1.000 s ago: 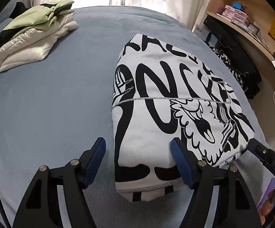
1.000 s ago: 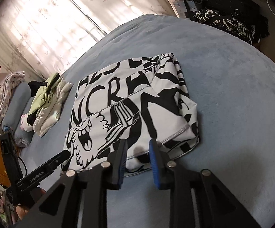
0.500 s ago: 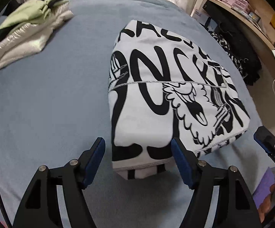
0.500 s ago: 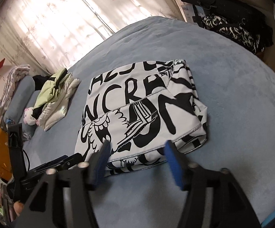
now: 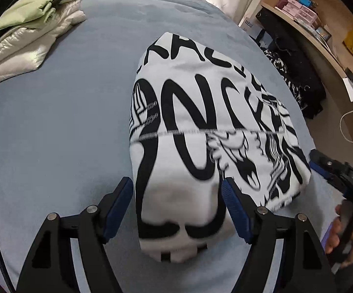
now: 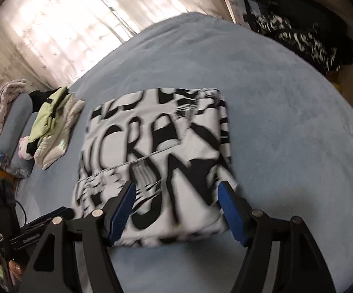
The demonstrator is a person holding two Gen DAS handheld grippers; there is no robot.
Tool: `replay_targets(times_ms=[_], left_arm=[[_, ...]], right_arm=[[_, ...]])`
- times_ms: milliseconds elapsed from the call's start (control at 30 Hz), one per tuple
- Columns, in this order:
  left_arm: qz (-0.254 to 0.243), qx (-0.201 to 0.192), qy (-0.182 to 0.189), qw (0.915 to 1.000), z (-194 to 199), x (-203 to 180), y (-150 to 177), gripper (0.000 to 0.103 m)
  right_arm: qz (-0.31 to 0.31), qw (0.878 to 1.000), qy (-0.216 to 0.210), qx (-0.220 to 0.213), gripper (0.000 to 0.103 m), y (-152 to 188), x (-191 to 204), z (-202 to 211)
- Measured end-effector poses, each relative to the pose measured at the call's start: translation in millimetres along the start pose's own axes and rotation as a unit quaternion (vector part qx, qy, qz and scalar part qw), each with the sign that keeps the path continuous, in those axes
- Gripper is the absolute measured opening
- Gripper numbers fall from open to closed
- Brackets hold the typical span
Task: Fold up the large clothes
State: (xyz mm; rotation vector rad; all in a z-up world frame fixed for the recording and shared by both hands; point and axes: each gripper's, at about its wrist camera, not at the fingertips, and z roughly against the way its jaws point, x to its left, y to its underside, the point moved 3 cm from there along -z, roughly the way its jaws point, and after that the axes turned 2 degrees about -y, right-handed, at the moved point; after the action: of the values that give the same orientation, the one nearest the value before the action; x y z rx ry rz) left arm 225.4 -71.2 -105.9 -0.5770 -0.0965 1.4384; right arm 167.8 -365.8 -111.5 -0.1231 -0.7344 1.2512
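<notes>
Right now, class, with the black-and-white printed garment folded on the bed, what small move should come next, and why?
Probably lift both grippers clear: the black-and-white printed garment lies as a neat rectangle on the blue-grey bed, the left gripper open, the right gripper's jaws just opened.

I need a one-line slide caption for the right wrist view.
Open right gripper above the folded black-and-white printed garment on the blue bed cover.
</notes>
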Motion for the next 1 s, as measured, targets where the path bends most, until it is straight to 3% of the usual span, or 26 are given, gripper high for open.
replay_targets(times_ms=[133, 167, 300, 567, 767, 1000], left_arm=[[0.014, 0.015, 0.017, 0.9996, -19.1, 6.7, -14.7, 0.074], [0.021, 0.018, 0.023, 0.9994, -24.3, 8.8, -17.7, 0.08], [0.037, 0.016, 0.035, 0.9986, -39.2, 14.5, -26.2, 0.085], [0.069, 0.032, 0.083, 0.9936, -70.5, 24.6, -34.8, 0.094], [0.079, 0.039, 0.101, 0.9909, -84.9, 22.4, -37.0, 0.103], [0.073, 0.044, 0.119, 0.9892, -90.4, 27.2, -38.2, 0.103]], right_arm=[[-0.039, 0.998, -0.031, 0.036, 0.07, -15.4, -29.5, -29.5], [-0.045, 0.997, -0.04, 0.045, 0.07, -18.2, -34.3, -35.8], [-0.062, 0.992, -0.079, 0.08, 0.07, -24.1, -47.2, -63.4], [-0.05, 0.984, -0.142, 0.099, 0.072, -30.1, -48.7, -86.2], [-0.04, 0.98, -0.152, 0.118, 0.072, -35.0, -50.4, -92.3], [-0.027, 0.985, -0.112, 0.126, 0.072, -40.5, -60.3, -63.6]])
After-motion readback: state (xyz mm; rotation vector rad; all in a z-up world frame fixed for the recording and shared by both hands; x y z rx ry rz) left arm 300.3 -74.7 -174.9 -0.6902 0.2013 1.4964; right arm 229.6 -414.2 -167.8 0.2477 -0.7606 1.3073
